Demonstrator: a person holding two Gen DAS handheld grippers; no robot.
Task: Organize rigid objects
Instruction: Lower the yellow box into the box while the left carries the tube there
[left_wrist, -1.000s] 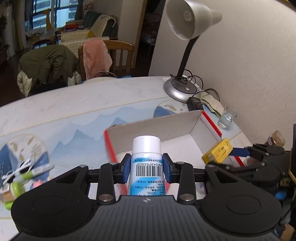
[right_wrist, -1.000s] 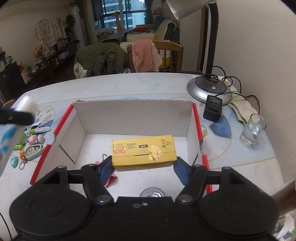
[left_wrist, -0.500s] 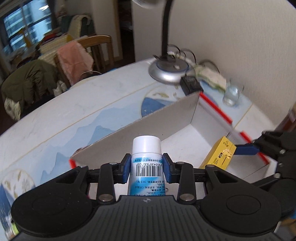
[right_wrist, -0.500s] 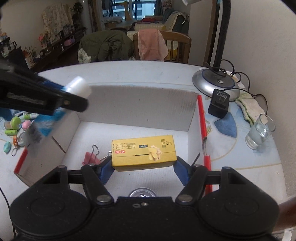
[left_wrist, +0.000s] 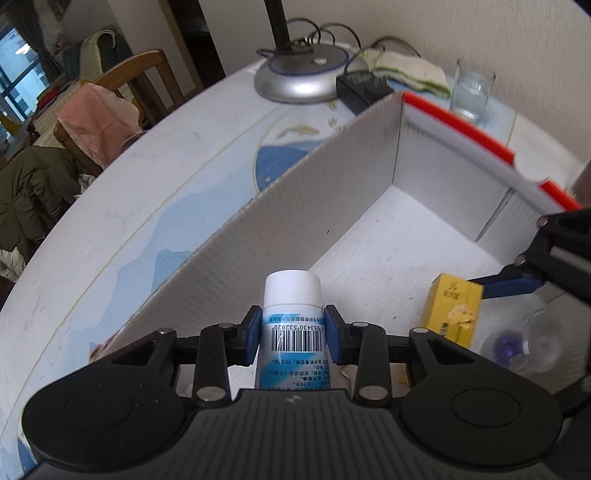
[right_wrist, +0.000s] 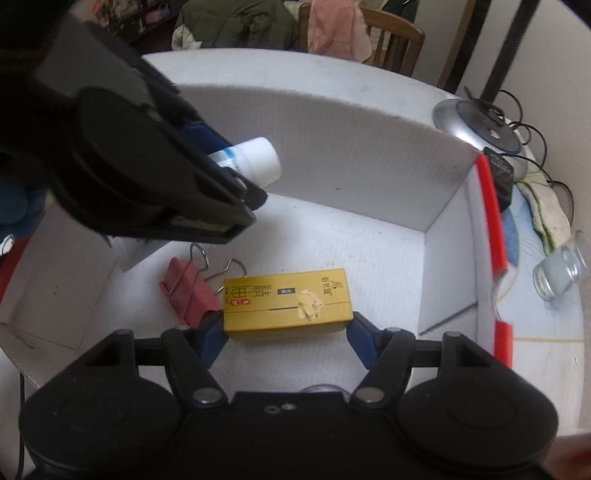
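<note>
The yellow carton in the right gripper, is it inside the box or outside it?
Inside. The yellow carton, clamped in the right gripper, sits between the white box walls, over the floor beside a red binder clip.

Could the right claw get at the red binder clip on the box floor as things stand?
Probably not yet: the right claw is shut on the yellow carton, which lies against the red binder clip; the left claw hangs above.

A silver lamp base stands on the tabletop beside a black adapter. A glass stands near a folded cloth.
</note>
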